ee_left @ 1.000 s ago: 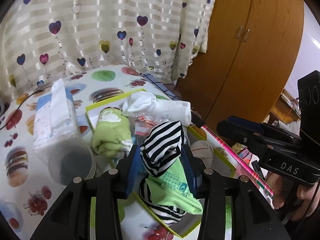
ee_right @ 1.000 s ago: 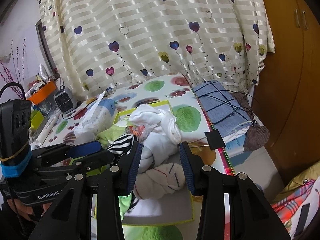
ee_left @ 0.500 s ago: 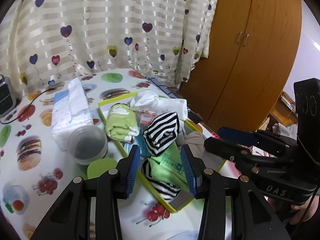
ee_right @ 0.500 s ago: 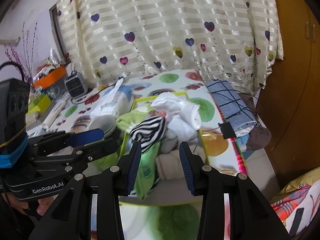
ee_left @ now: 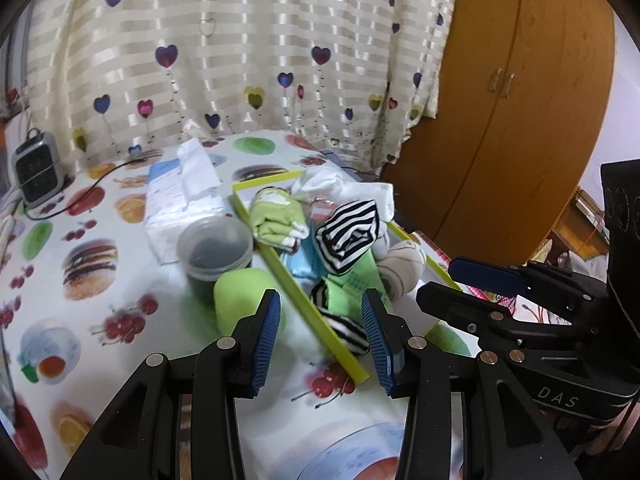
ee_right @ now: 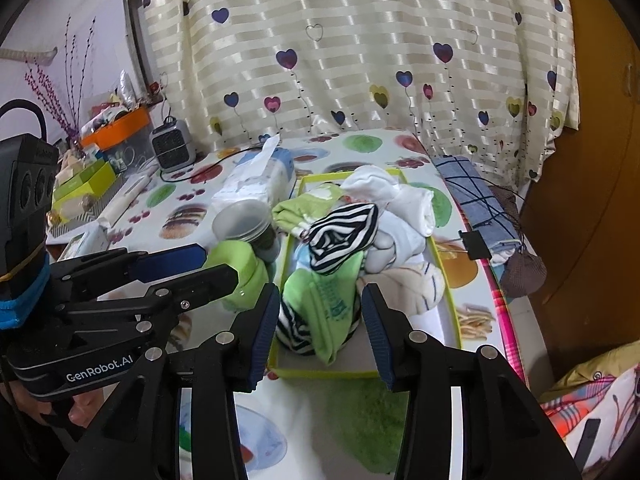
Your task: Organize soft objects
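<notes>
**Both tools clear of the sock box, nothing in hand**

My left tool [ee_left: 322, 334] stands spread with nothing between its blue pads; through the gap I see only the near corner of the yellow-rimmed box [ee_left: 304, 300] and the printed worktop [ee_left: 100, 280]. My right tool [ee_right: 320, 330] is spread as well, its jaws having just been opening a little, and they hold nothing: the striped and green sock bundle [ee_right: 324, 308] shows between the pads but lies in the box beyond them, not pinched. Each tool hangs short of the box, angled down at it, side by side.

Outward from there, the soft things sit heaped in the box: the black-and-white striped roll [ee_left: 348, 238] on top in the middle, a light green folded cloth [ee_left: 276, 216] at the far left, white socks [ee_right: 400, 200] at the far right, a cream sock [ee_right: 412, 284] at the near right. One light green roll [ee_left: 240, 300] rests outside the box on the worktop, beside a lidded plastic tub [ee_left: 216, 246] and the tissue pack [ee_left: 180, 196].

I judge this a pause between picks: one placement done, the next target not yet chosen. The stray green roll looks the likely candidate, though I cannot be sure from this warped view that it is fabric at all. Taking it calls for swinging the left tool over it, straddling its short axis, then closing gently so it compresses without slipping.
</notes>
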Available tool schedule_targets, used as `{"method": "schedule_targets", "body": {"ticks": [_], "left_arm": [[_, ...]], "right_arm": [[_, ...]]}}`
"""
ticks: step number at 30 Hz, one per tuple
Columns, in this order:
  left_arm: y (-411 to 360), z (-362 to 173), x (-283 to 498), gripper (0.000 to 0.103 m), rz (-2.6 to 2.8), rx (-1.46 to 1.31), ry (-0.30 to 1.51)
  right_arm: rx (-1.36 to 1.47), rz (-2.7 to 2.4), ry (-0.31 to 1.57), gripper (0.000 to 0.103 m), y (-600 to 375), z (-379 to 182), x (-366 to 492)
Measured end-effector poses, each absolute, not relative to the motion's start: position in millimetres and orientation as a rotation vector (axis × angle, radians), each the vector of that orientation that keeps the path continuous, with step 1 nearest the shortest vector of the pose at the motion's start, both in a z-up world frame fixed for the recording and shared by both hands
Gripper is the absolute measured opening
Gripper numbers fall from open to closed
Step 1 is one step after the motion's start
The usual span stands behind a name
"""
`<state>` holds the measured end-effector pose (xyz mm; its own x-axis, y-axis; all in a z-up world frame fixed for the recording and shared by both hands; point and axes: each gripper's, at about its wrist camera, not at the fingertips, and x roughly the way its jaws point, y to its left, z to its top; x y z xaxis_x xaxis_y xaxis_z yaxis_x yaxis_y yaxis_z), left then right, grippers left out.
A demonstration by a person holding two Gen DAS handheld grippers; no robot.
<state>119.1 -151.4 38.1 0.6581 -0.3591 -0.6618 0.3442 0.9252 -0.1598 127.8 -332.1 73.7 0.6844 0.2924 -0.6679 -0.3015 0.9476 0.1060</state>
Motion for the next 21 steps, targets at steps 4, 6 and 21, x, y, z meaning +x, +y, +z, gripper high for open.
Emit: {"method": "schedule_targets", "body": {"ticks": [4,6,21], "left_arm": [[-145.5,38.6,112.1,0.041,-0.377,-0.029,0.754],[-143.0,38.5,108.4,0.041,-0.369,-0.031,0.754],[-134.1,41.3,78.0,0.041,-0.312,0.004,0.739]], "right_arm": [[-0.031,0.338,0.749,0.044,-325.6,74.0,121.6],[-0.036,0.340,0.750,0.044,-322.8,73.9,118.6],[-0.074,0.365,0.740,0.044,-305.6,79.4,92.5]]}}
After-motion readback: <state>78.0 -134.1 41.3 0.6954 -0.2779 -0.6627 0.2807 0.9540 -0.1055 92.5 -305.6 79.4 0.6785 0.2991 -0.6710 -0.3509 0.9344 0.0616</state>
